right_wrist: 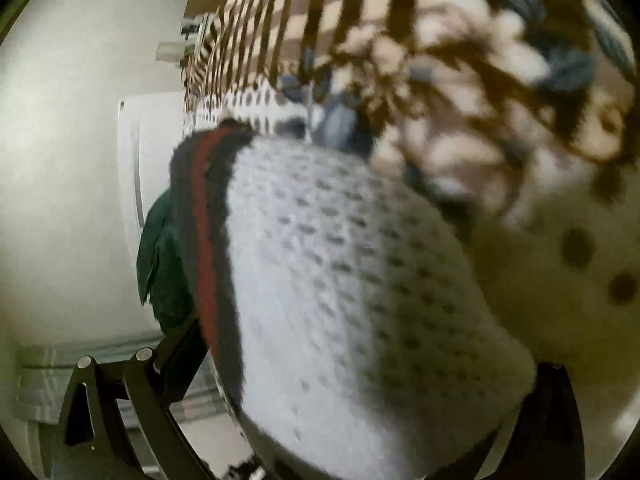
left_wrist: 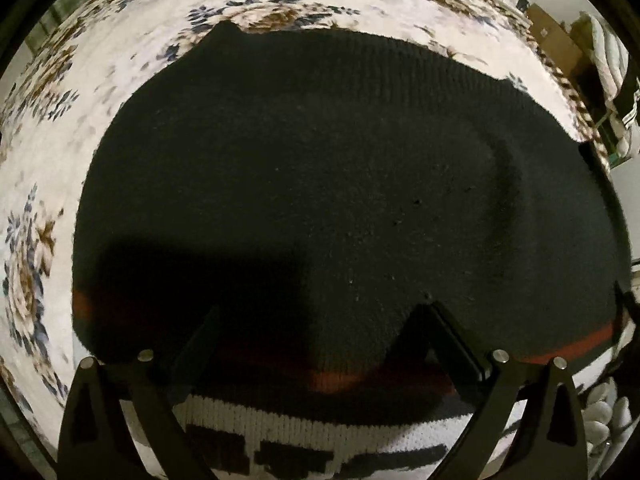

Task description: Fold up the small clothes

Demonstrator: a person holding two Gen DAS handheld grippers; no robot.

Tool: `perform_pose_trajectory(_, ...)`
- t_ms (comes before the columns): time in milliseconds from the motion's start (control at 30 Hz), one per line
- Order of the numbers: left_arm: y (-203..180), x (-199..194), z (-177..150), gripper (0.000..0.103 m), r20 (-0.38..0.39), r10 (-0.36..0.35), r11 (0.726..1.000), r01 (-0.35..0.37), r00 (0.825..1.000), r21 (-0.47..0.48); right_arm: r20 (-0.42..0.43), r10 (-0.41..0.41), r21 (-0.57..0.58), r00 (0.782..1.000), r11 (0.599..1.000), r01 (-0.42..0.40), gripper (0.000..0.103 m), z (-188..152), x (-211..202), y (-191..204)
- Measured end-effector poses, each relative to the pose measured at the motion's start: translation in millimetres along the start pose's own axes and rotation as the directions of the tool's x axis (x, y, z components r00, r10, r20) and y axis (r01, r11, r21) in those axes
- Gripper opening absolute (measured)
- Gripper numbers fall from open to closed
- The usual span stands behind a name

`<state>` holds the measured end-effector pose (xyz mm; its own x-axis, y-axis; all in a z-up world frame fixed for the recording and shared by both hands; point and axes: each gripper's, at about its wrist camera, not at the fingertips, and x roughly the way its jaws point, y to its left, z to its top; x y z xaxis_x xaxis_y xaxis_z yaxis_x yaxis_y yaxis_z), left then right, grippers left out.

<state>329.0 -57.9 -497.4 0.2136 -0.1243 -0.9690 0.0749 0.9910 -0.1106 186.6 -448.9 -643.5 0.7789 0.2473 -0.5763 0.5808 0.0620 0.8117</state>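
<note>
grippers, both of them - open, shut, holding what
left gripper: open, fingers spread above the black knit sweater.
right gripper: sweater's white knit part fills it; grip cannot be told.

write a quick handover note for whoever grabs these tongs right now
Left tongs: open, fingers resting on the black knitted sweater with a red stripe and white patterned band, which lies spread on the floral-print bedspread.
Right tongs: blurred; white dotted knit of the sweater bulges between the fingers, so apparently shut on it, lifted near the bed's edge.
Done: sweater laid out, a fold seemingly begun.
Left: finish the fold, then flatten.
</note>
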Motion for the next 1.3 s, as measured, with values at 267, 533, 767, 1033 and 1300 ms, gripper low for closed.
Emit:
perform_pose_trajectory(267, 5.7, 12.7, 9.7, 0.103, -0.008, 0.002, 0.998, -0.003, 1.0, -0.06, 0.077, -0.035, -0.107, 0.996, 0.993, 0.043, 0.063, -17.0, -14.8, 24.5)
perform_pose_trajectory(533, -1.0, 18.4, 7.0, 0.103, 0.0, 0.051, 0.996, -0.051, 0.999, -0.067, 0.063, 0.005, 0.035, 0.998, 0.999, -0.007, 0.072, -1.5, 10.1, 12.8)
perform_pose_trajectory(767, 1.0, 14.8, 0.5, 0.103, 0.009, 0.037, 0.997, -0.036, 0.999, -0.073, 0.112, -0.051, -0.027, 0.992, 0.998, 0.054, 0.044, -10.4, -0.9, 49.5)
perform_pose_trajectory(1033, 44.3, -30.4, -12.4, 0.103, 0.059, -0.105, 0.977, 0.114, 0.993, -0.18, 0.306, -0.197, -0.527, 0.932, 0.78, 0.338, 0.04, -81.8, 0.2, 199.9)
perform_pose_trajectory(1300, 137.1, -85.8, -24.3, 0.103, 0.154, -0.022, 0.939, 0.073, 0.988, -0.336, 0.29, -0.194, -0.807, 0.937, 0.478, 0.348, 0.039, -226.8, 85.0, 279.9)
